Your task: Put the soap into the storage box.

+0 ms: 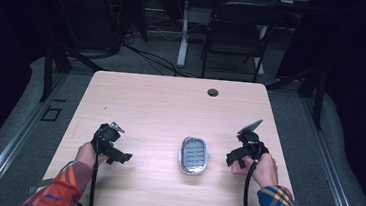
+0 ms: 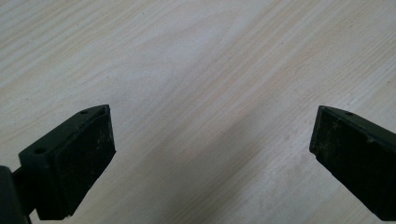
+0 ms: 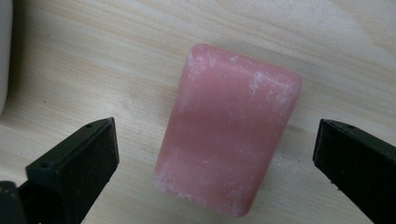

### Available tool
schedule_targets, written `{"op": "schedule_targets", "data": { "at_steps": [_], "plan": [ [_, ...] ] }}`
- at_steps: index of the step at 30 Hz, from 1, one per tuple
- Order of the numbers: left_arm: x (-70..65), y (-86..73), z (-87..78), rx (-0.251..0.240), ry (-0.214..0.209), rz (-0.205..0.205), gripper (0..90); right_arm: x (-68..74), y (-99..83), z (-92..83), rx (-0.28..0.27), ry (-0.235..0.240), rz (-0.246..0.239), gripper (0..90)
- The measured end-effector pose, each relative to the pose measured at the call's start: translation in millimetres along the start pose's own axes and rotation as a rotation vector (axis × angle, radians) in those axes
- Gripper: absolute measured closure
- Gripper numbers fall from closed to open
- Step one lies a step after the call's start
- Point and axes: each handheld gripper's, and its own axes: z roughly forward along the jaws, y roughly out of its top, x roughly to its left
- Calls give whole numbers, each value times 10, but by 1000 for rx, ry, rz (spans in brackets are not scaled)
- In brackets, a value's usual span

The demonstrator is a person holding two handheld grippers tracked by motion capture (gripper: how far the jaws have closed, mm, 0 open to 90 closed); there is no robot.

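A pink bar of soap [image 3: 229, 128] lies flat on the wooden table [image 1: 160, 106], right below my right gripper [image 3: 215, 149]. Its jaws stand wide open on either side of the bar, apart from it. In the high view my right gripper [image 1: 239, 158] hovers just right of a grey metal soap dish [image 1: 194, 155] with a slotted floor, which holds nothing. My left gripper [image 1: 116, 153] is held at the left of the table, open, with only bare wood between its fingers [image 2: 79, 154]. A hand holds each gripper.
A round cable hole [image 1: 213, 92] sits near the table's far edge. A dark folding chair [image 1: 237, 35] and a white table leg [image 1: 183, 33] stand beyond it. The white rim of the dish [image 3: 3, 56] shows at the left of the right gripper view.
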Motion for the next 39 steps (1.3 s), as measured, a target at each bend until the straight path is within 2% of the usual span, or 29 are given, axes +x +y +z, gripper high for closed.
{"op": "schedule_targets", "data": {
  "at_steps": [5, 6, 8, 10, 16, 17, 18, 19, 22, 23, 26, 29, 33, 35, 39],
  "plan": [
    [-2, 1, 0, 1, 1, 2, 1, 13, 25, 20, 14, -2, -5, 5],
    [-1, 2, 1, 3, 1, 1, 0, 30, 36, 30, 16, -7, -10, 65],
    [-2, 2, 1, 3, 1, 2, 1, 43, 39, 35, 13, -11, -5, 80],
    [-2, 1, 1, 1, 1, 1, 1, 53, 59, 32, 33, -27, -25, 137],
    [-3, 3, 5, 8, 1, 3, 0, 67, 64, 50, 21, -45, -20, 147],
    [-3, 2, 6, 9, 1, 2, 1, 65, 69, 44, 32, -52, -28, 154],
    [-1, 2, 6, 9, 1, 3, 0, 66, 72, 41, 42, -56, -29, 173],
    [-2, 2, 7, 11, 0, 1, 0, 72, 64, 61, 21, -53, -9, 189],
    [0, 1, 8, 10, 0, 0, 1, 63, 73, 52, 43, -58, -24, 222],
    [-1, 1, 8, 11, -1, 1, 0, 60, 66, 69, 24, -56, -13, 266],
    [-3, 2, 9, 11, -1, 2, 1, 56, 68, 70, 25, -63, -17, 309],
    [-3, 2, 12, 12, -2, 2, 1, 49, 83, 66, 60, -66, -43, 324],
    [-3, 3, 11, 13, -1, 3, 0, 65, 80, 91, 40, -71, -33, 329],
    [-5, 3, 8, 12, 1, 2, 1, 59, 95, 83, 67, -74, -53, 339],
    [-6, 2, 12, 14, 1, -1, 1, 65, 97, 85, 73, -78, -51, 347]
  ]
}}
